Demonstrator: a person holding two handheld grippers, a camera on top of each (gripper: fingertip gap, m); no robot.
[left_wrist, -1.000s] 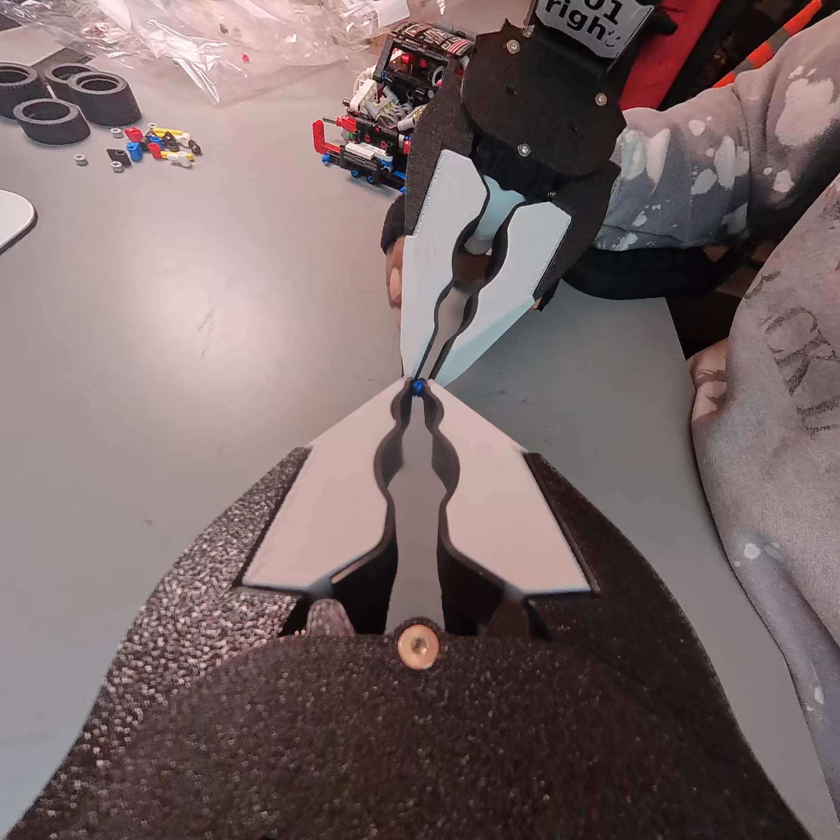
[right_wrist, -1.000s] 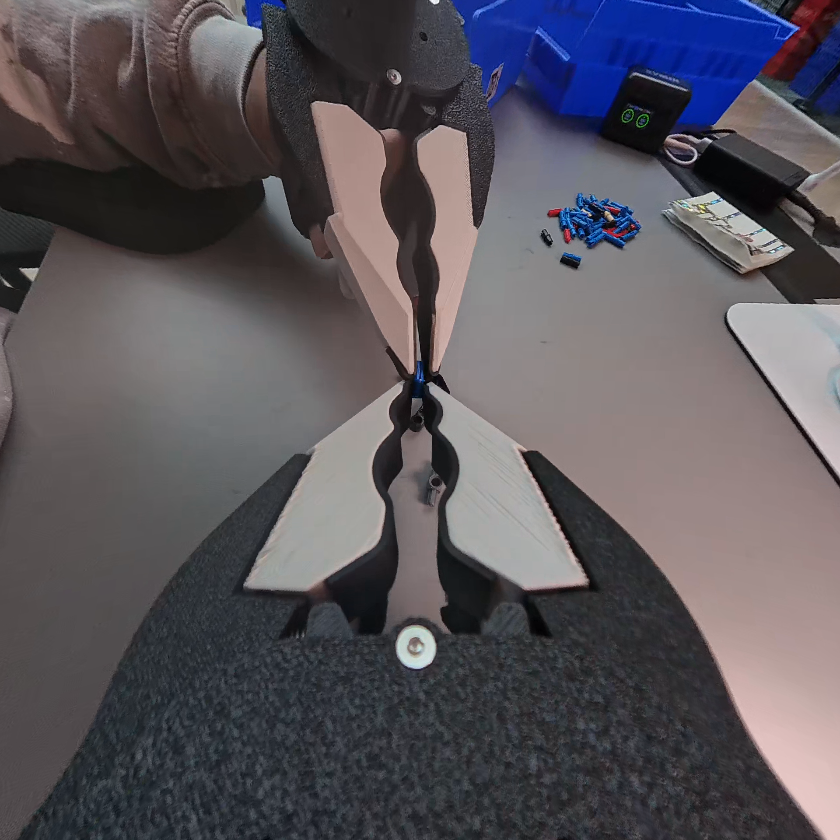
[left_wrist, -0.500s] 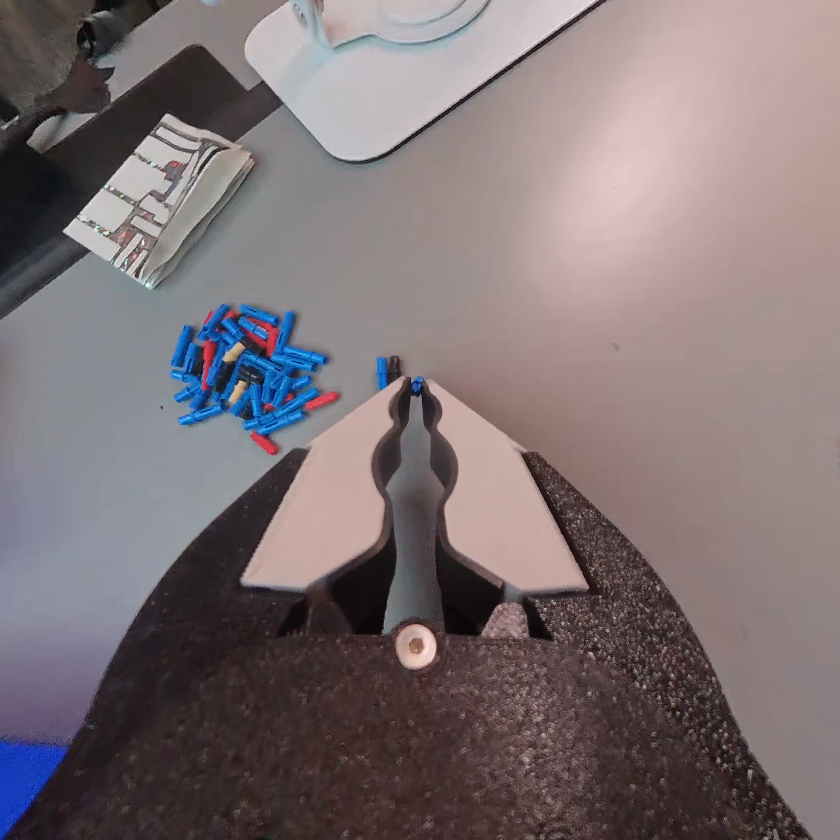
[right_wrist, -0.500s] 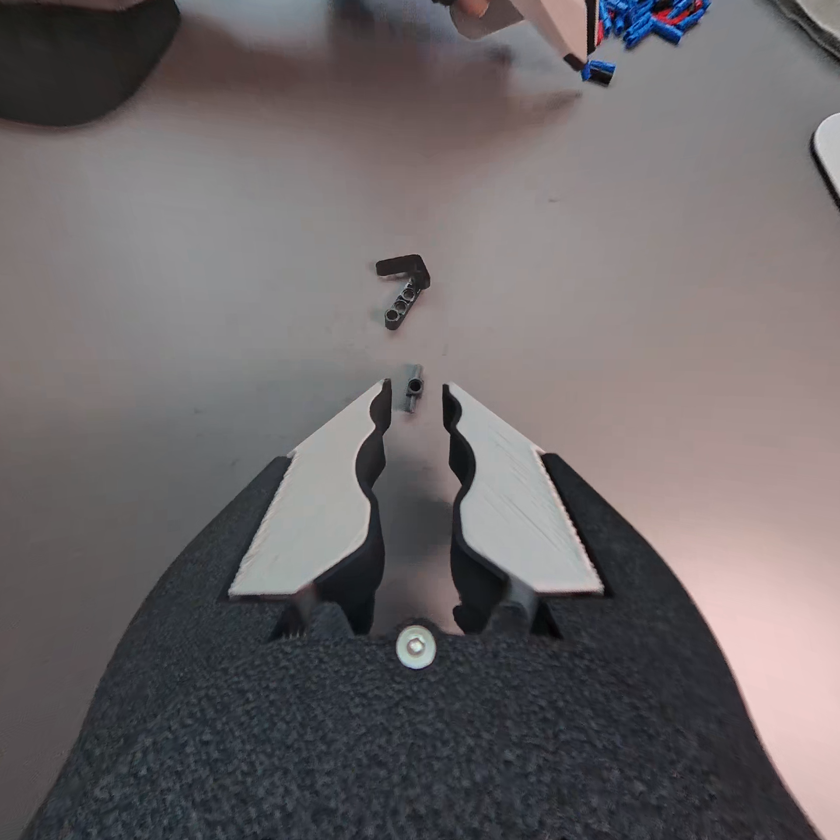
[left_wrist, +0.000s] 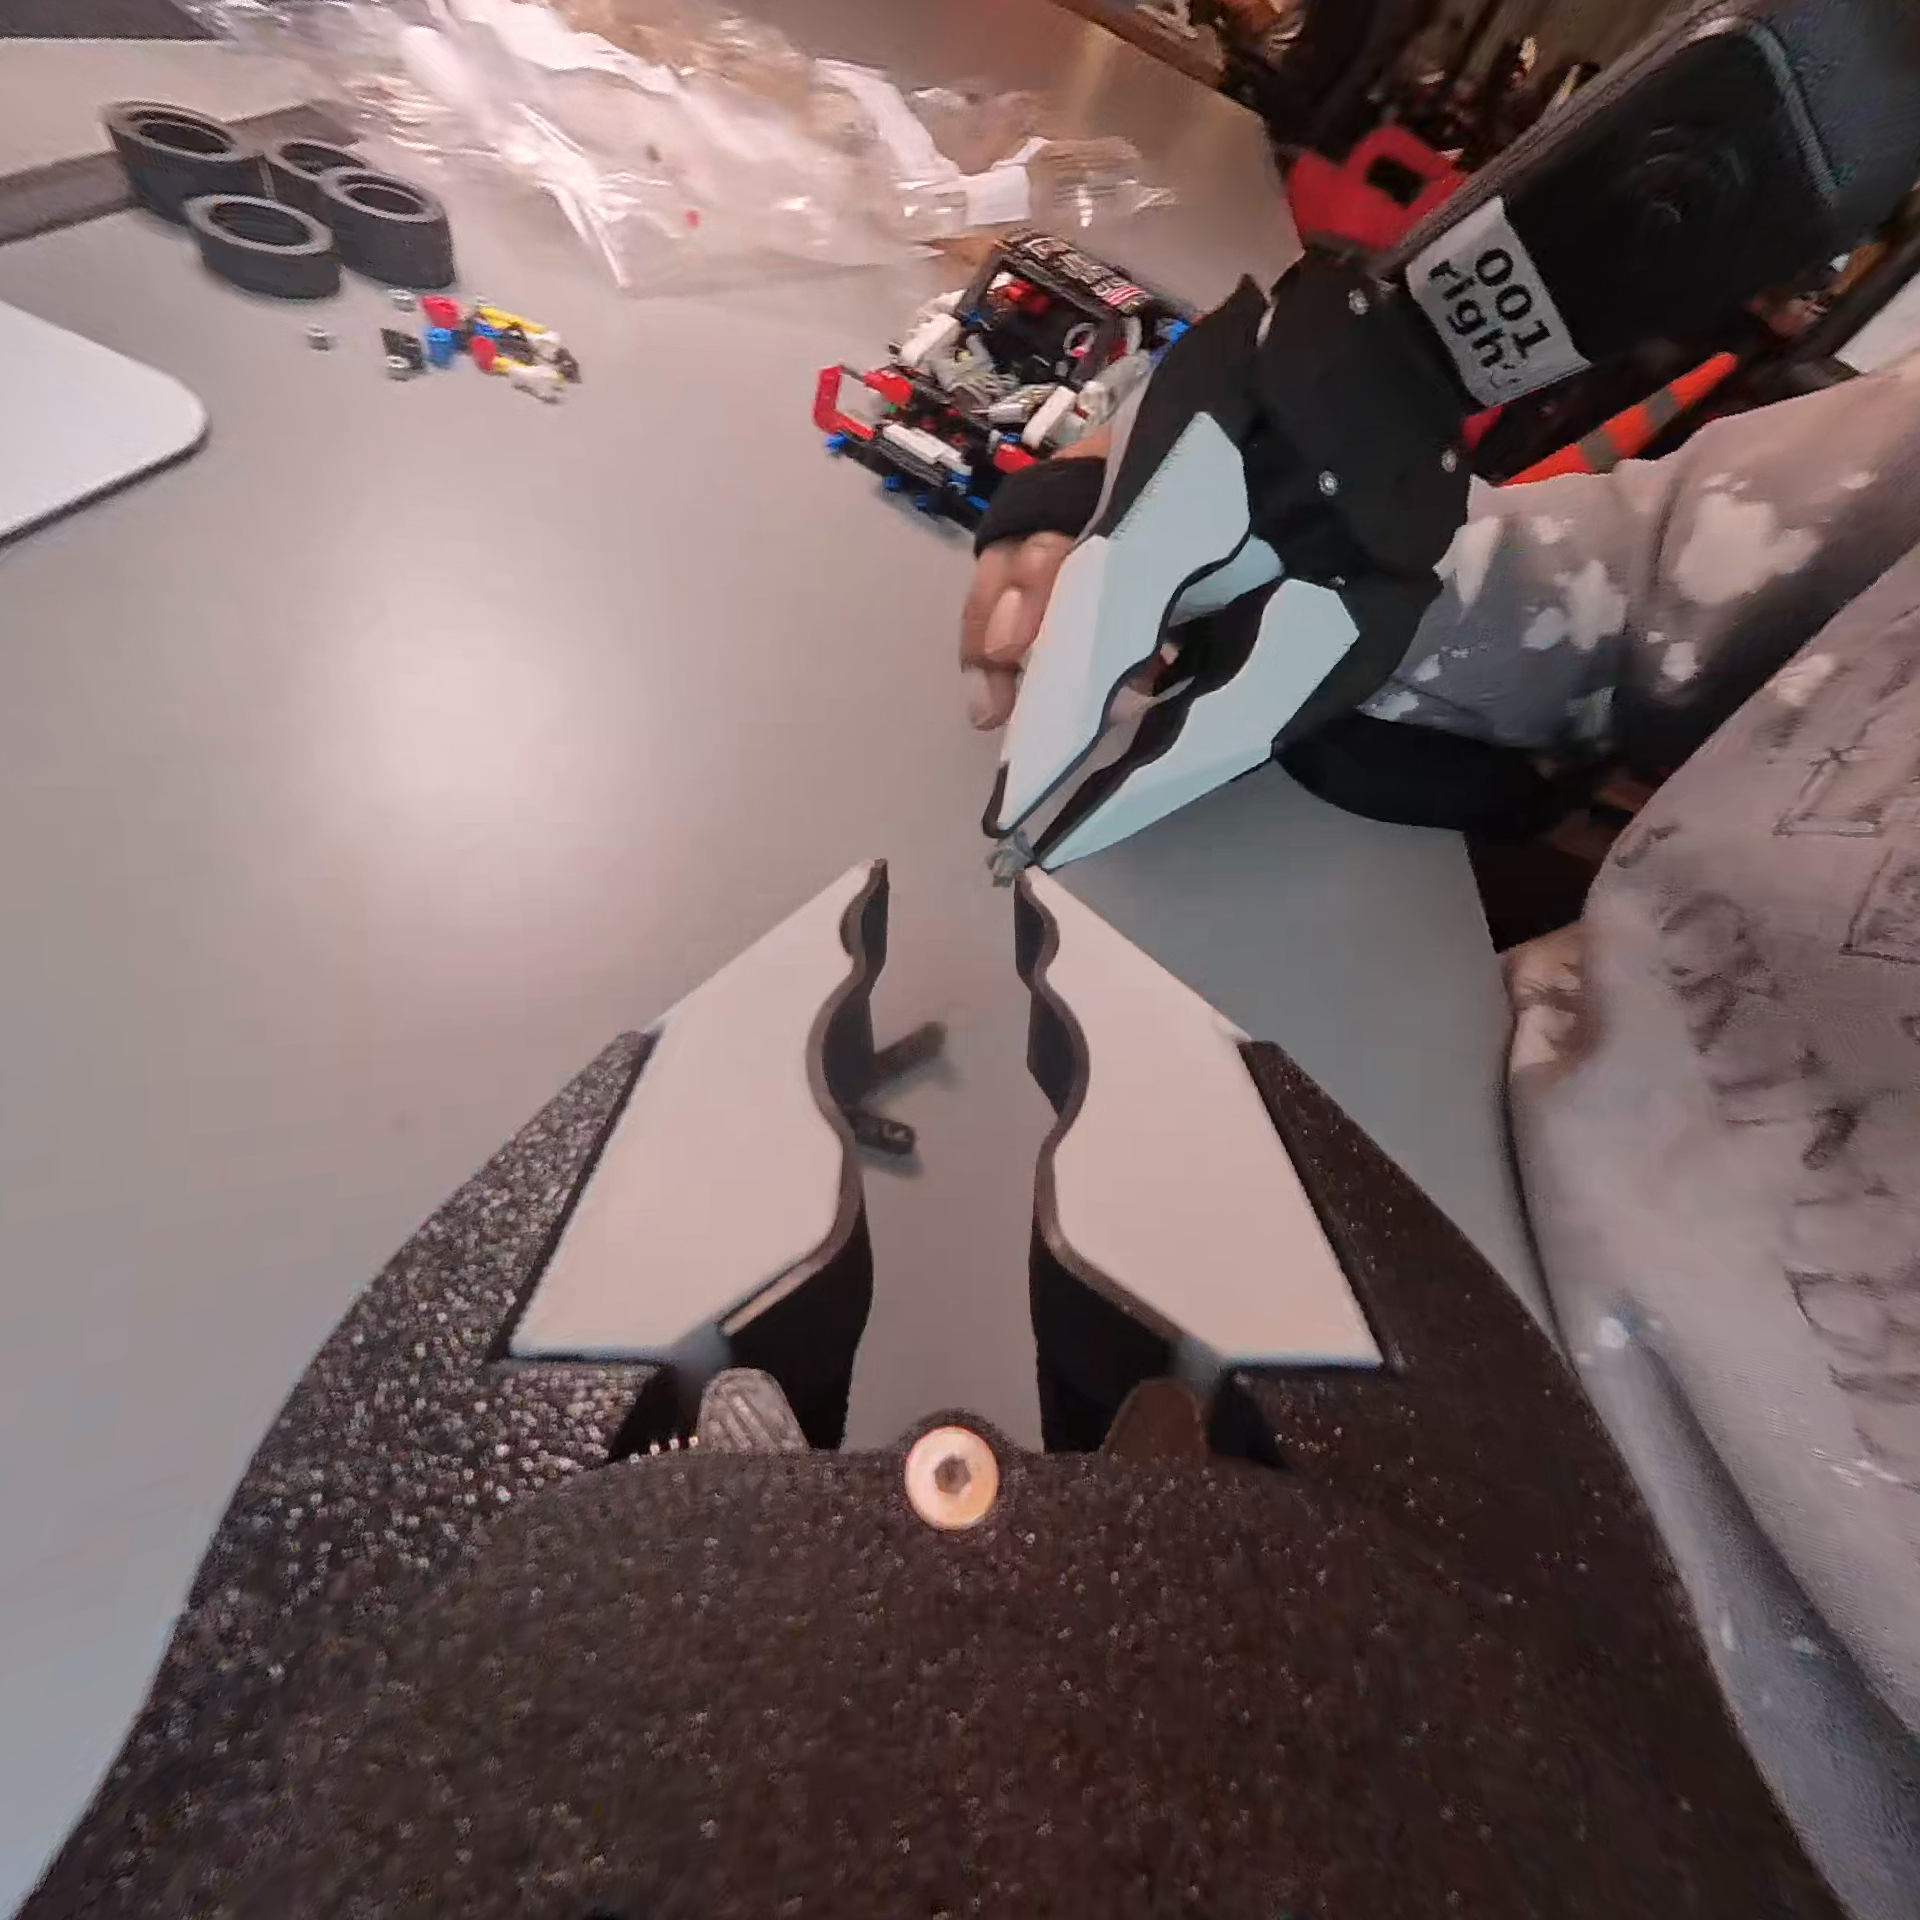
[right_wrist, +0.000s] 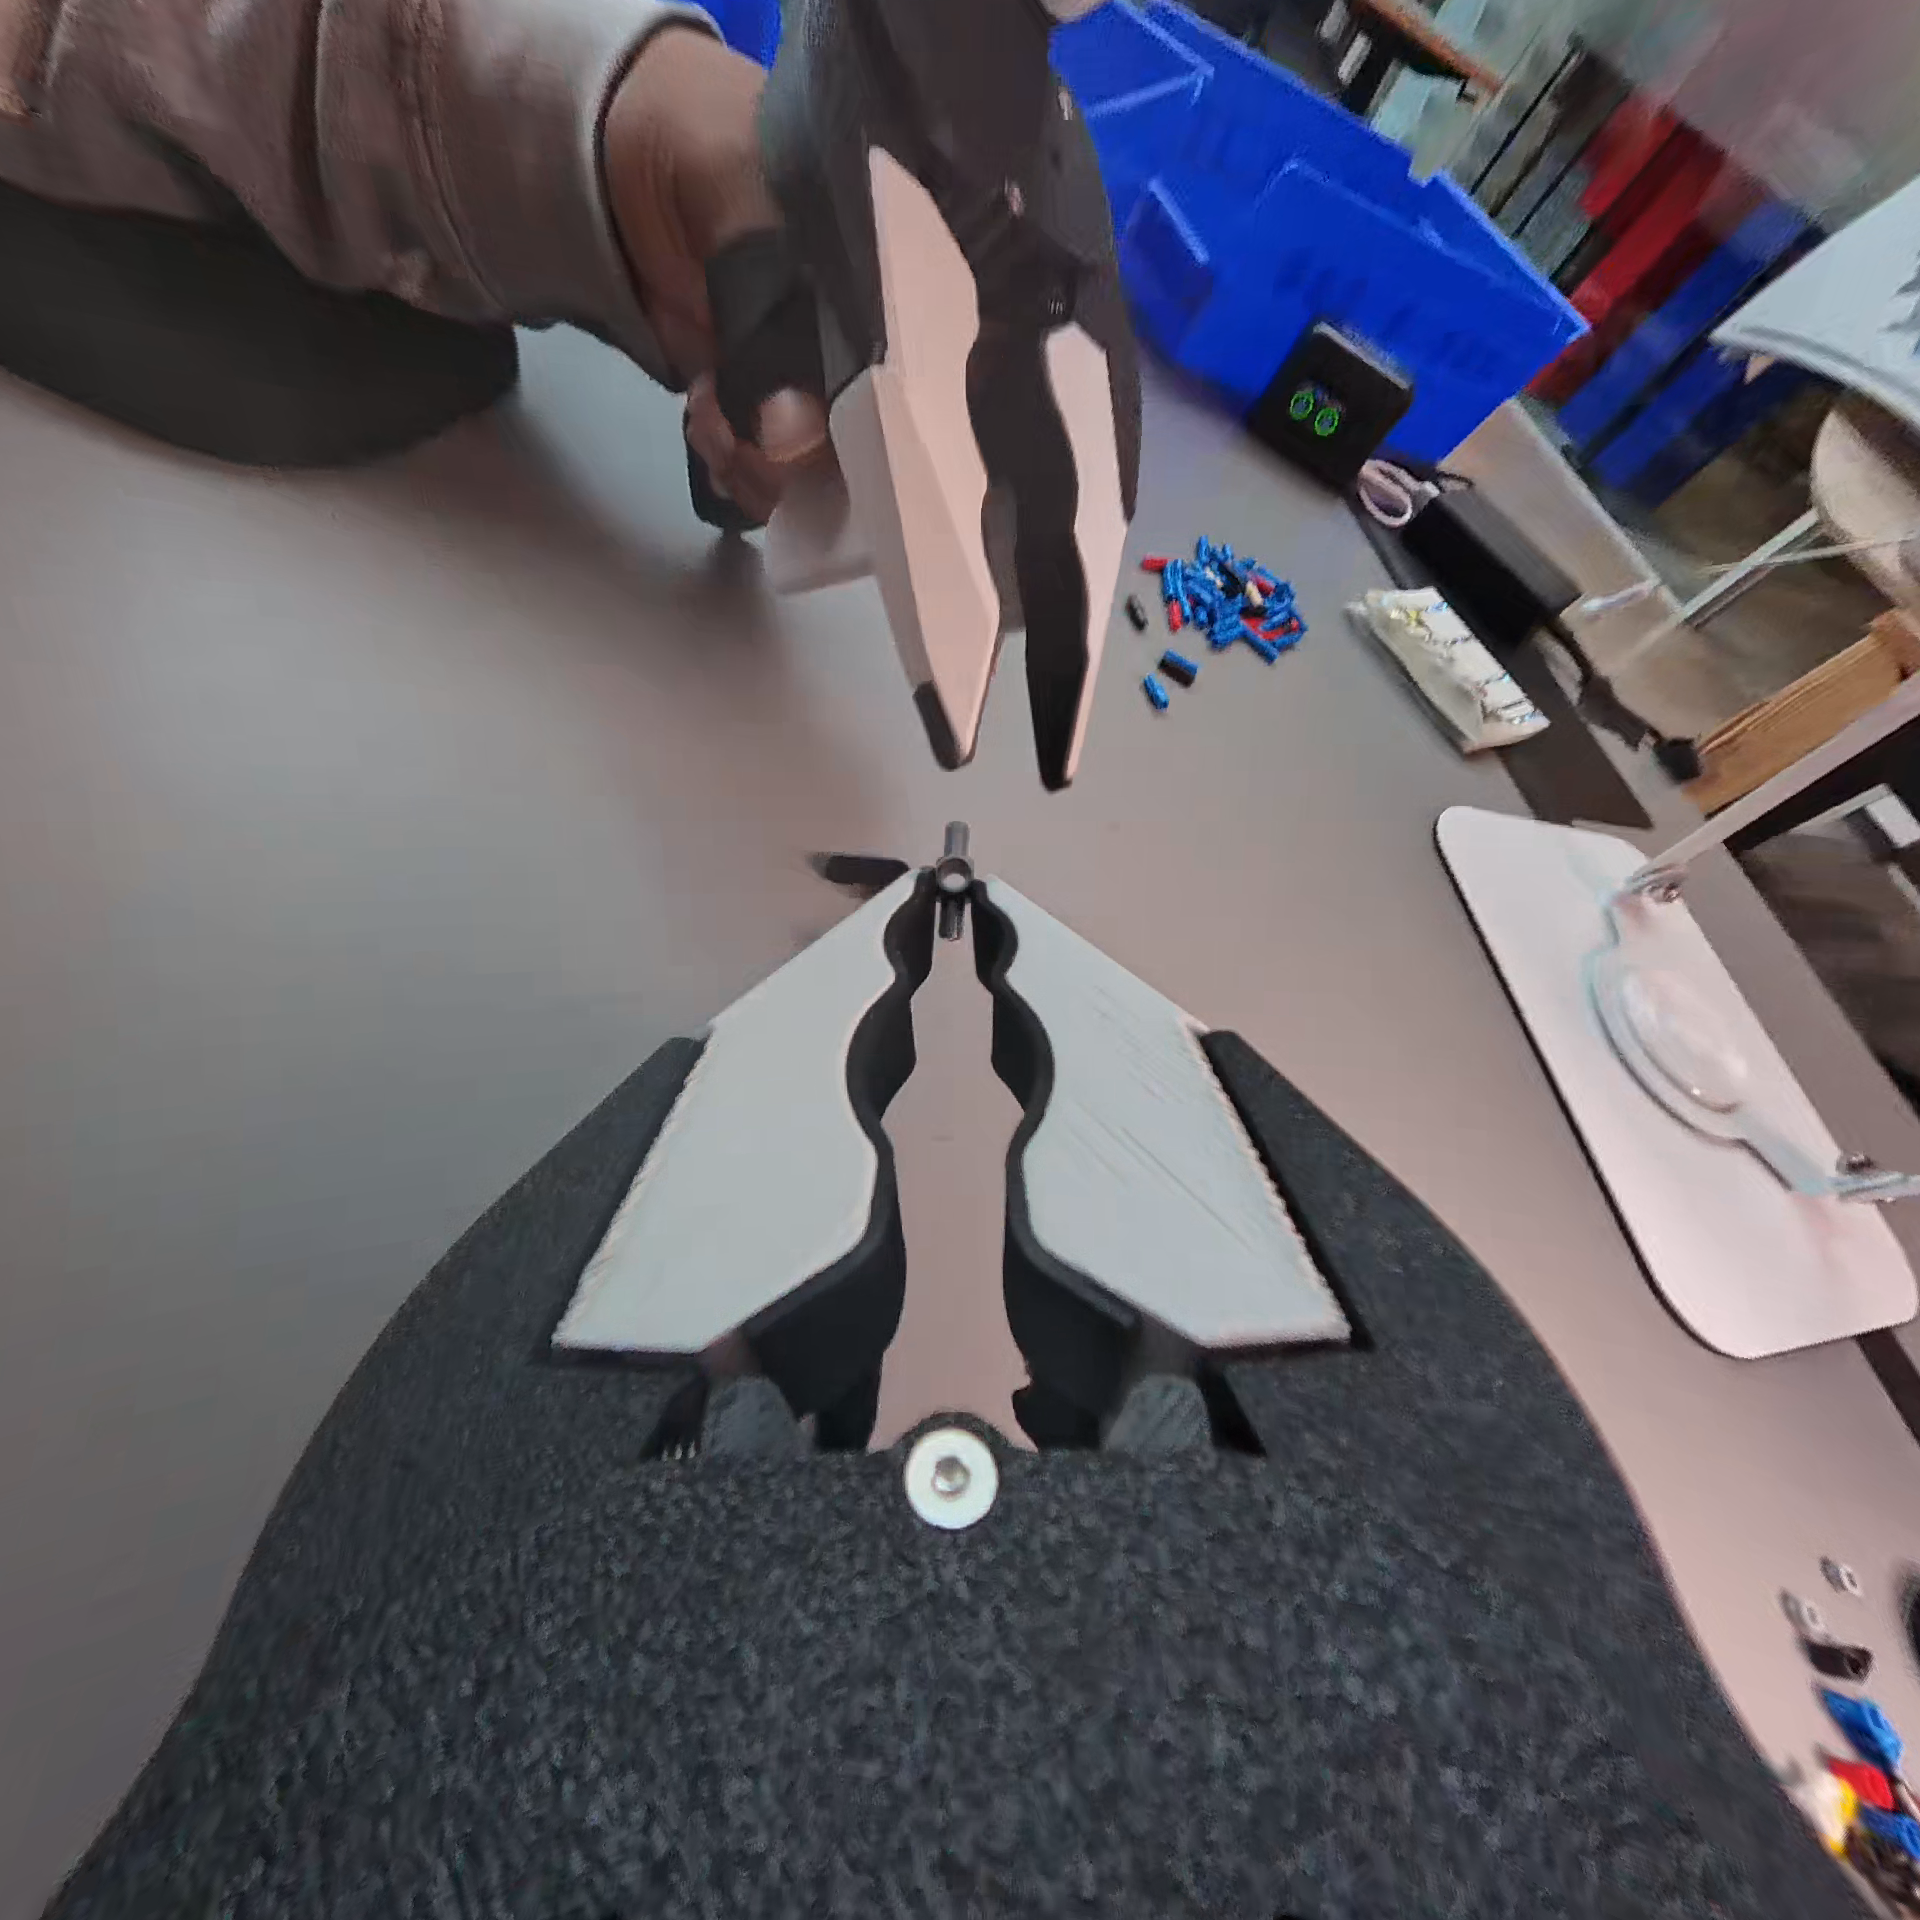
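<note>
The right gripper (right_wrist: 951, 883) pinches a small grey peg (right_wrist: 952, 871) at its tips. The left gripper (left_wrist: 951, 883) is spread and holds nothing. A blurry black bent piece (left_wrist: 891, 1081) lies on the grey table (left_wrist: 416, 727) under it, partly hidden.

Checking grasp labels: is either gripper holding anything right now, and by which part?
The right gripper is shut on a small grey connector piece, pinched at its round middle by the fingertips. The left gripper is open and holds nothing.
</note>
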